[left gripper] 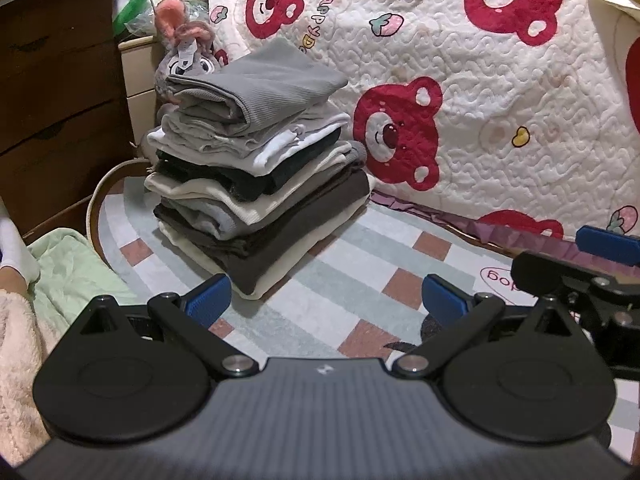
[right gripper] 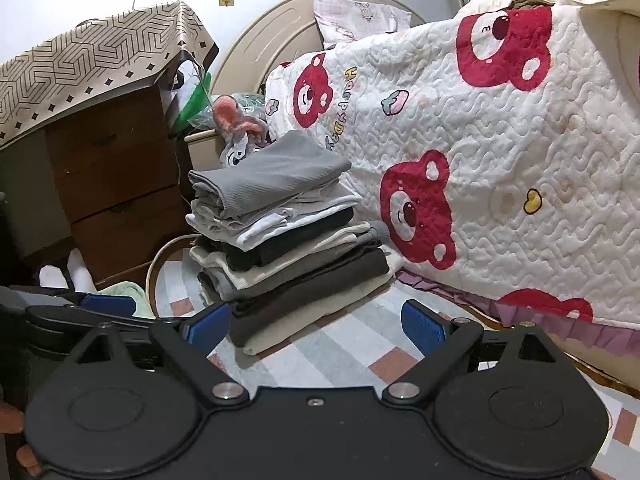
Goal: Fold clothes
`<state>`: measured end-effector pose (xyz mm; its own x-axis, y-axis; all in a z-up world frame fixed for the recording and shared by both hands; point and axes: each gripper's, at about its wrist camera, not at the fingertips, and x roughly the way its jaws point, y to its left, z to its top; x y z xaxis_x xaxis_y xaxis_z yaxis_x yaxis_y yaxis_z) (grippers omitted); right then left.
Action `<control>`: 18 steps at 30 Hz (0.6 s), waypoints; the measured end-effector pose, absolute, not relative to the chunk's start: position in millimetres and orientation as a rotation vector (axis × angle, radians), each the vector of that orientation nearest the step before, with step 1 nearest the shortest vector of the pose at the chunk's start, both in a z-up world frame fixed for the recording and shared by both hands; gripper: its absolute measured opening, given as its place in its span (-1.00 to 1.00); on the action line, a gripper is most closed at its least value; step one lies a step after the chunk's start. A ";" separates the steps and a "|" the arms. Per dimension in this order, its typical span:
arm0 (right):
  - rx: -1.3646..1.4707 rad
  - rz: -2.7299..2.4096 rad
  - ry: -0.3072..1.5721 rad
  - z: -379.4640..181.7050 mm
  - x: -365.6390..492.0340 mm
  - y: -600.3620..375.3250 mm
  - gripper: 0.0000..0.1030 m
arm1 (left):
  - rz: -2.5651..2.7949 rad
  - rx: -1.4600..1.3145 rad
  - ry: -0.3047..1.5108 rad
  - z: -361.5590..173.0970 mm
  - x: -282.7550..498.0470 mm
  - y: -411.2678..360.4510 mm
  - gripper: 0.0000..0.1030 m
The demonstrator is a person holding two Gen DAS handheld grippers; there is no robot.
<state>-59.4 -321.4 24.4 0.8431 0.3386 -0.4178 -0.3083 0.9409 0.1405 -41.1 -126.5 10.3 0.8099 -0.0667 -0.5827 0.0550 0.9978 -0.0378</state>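
clearly the folded clothes [left gripper: 256, 160] sit in one neat stack on the rug [left gripper: 360, 256], hard against the bed quilt [left gripper: 500, 100], likely so the pile stays out of the way. left gripper [left gripper: 326, 300] and right gripper [right gripper: 316, 322] both hover nearby, jaws wide, holding nothing. no container is in view.

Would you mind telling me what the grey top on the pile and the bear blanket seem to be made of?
The grey top looks like ribbed knit, matte: fine parallel ridges show. The bear blanket looks like quilted cotton or microfibre: wavy stitched lines puff its surface.
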 end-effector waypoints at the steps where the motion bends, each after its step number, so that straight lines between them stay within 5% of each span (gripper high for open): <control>1: 0.078 0.348 0.453 24.9 -60.1 -321.7 0.84 | -0.072 -0.026 0.628 10.5 -41.4 -126.5 1.00; 18: 0.073 0.356 0.441 27.6 -65.7 -320.1 0.85 | -0.097 0.000 0.635 11.1 -45.9 -134.6 1.00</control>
<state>-65.7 -320.1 27.6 0.8439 0.3525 -0.4045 -0.3213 0.9358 0.1452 -45.9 -134.6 11.1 0.8007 -0.0900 -0.5923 0.0902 0.9955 -0.0293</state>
